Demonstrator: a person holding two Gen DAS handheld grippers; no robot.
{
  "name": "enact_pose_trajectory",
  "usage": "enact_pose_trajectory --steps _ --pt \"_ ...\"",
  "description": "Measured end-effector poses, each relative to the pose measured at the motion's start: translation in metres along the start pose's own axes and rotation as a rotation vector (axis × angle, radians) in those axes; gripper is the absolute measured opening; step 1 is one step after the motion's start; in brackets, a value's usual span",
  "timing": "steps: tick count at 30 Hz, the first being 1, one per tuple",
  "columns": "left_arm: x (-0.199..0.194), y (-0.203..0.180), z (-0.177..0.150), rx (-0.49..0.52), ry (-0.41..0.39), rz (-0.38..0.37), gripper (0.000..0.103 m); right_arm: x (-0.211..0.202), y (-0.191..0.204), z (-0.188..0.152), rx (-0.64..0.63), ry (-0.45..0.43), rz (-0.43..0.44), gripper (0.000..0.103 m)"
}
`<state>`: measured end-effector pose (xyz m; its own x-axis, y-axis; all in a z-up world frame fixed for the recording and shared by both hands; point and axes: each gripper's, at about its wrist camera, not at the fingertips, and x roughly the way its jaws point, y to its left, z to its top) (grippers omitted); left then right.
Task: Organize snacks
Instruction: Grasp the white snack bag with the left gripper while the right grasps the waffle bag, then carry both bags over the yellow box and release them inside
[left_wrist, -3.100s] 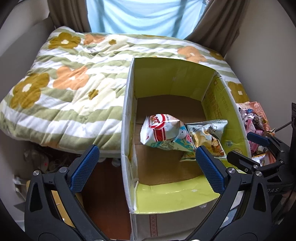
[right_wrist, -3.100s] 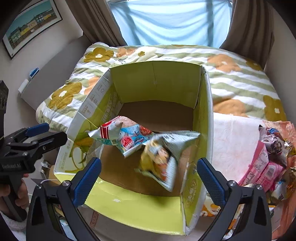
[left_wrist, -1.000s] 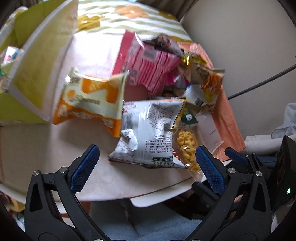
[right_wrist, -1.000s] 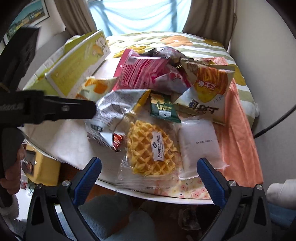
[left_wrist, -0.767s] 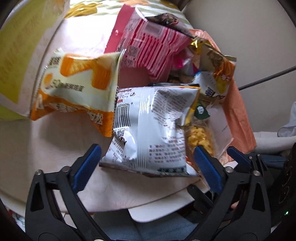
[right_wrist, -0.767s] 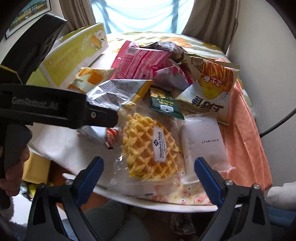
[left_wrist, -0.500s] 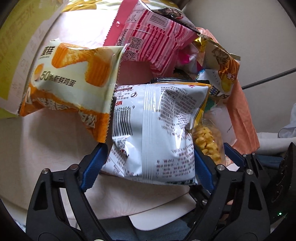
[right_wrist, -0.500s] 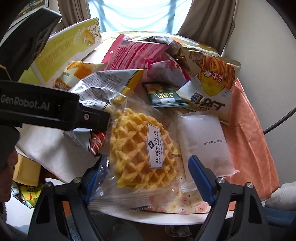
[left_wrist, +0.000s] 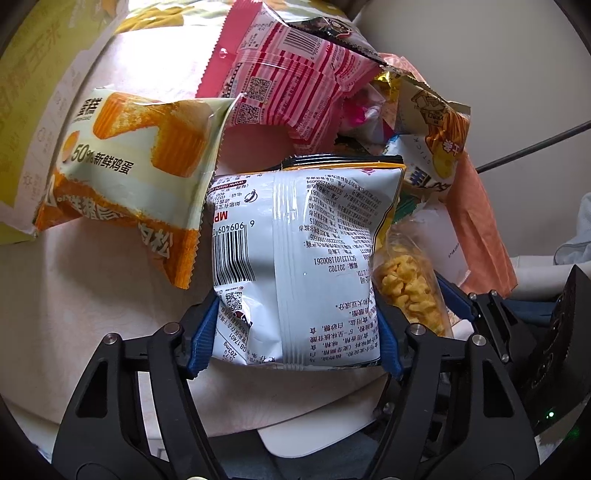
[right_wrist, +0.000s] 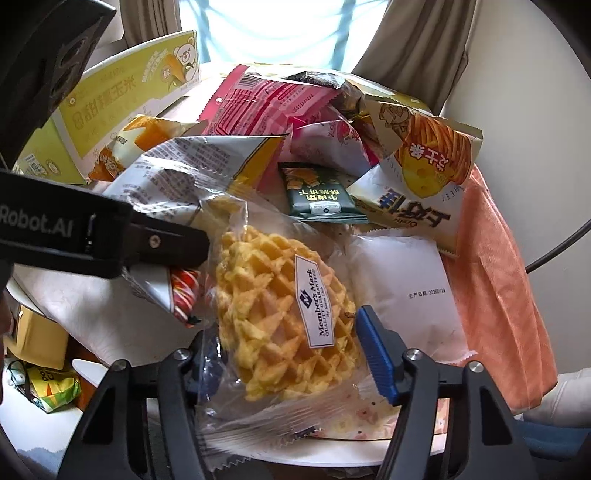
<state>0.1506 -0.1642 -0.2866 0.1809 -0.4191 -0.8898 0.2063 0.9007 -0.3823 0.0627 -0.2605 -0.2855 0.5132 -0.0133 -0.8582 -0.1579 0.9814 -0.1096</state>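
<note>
My left gripper (left_wrist: 293, 339) is shut on the near end of a white chip bag (left_wrist: 299, 254) lying back side up at the front of the snack pile. The bag also shows in the right wrist view (right_wrist: 184, 166), where the left gripper's black arm crosses it. My right gripper (right_wrist: 291, 350) is shut on a clear-wrapped waffle (right_wrist: 280, 306) with a Member's Mark label. The yellow-green cardboard box (right_wrist: 118, 99) stands at the left, beyond the pile.
An orange egg-cake bag (left_wrist: 125, 173), a pink striped bag (left_wrist: 291, 74), a fries bag (right_wrist: 421, 162), a small green packet (right_wrist: 317, 192) and a white packet (right_wrist: 402, 295) lie on the round table (left_wrist: 74, 332). An orange cloth (right_wrist: 495, 295) hangs at the right.
Both grippers left the box and came to the pile. The left one closed on the white chip bag, and the right one closed on the waffle.
</note>
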Motion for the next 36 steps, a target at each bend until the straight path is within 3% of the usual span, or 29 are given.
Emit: enact_pose_trajectory --steps 4,9,25,31,36 --pt "-0.002 -0.002 0.000 -0.006 0.008 0.006 0.067 0.000 0.002 0.001 -0.027 -0.006 -0.013 0.045" --pt "-0.005 0.001 0.000 -0.017 0.002 0.002 0.067 0.000 -0.007 0.003 -0.019 -0.011 -0.002 0.037" --pt "-0.042 -0.021 -0.006 -0.015 -0.042 -0.003 0.067 -0.036 -0.026 0.005 0.061 -0.040 0.113 0.031" --pt "-0.072 -0.027 -0.006 -0.036 -0.091 -0.012 0.067 -0.062 -0.033 0.018 0.061 -0.078 0.144 0.031" --pt "-0.109 -0.025 -0.001 -0.056 -0.176 0.015 0.067 -0.086 -0.032 0.036 0.032 -0.123 0.161 0.031"
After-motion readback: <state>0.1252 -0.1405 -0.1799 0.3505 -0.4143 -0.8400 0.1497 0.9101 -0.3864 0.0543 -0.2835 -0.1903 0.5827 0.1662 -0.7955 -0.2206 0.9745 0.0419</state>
